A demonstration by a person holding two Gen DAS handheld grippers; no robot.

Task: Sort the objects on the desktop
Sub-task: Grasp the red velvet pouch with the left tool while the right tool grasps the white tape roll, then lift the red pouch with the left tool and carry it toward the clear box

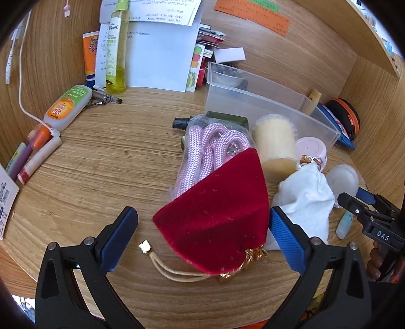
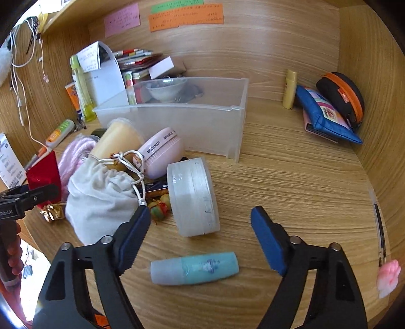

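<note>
Straddling a red velvet pouch [image 1: 215, 215] at lower centre of its frame: left gripper [image 1: 202, 238], fingers spread. Right gripper [image 2: 200, 238]: spread over bare desk [image 2: 291, 182], teal tube [image 2: 195, 268] lying below between its fingers, clear bin [image 2: 202, 121] mid-frame.

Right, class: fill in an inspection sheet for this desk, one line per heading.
Surface: wooden desk, crowded on its left half.
Job's things: red velvet pouch between the left gripper's fingers; white drawstring bag; frosted round jar on its side; teal tube lying flat; clear plastic bin holding a bowl.
Clutter: pink rope, papers, blue pencil case.
Grippers: left gripper open around the pouch; right gripper open, above the tube.
Cables: white cable at the left wall.
Surroundings: wooden alcove walls, orange note.
</note>
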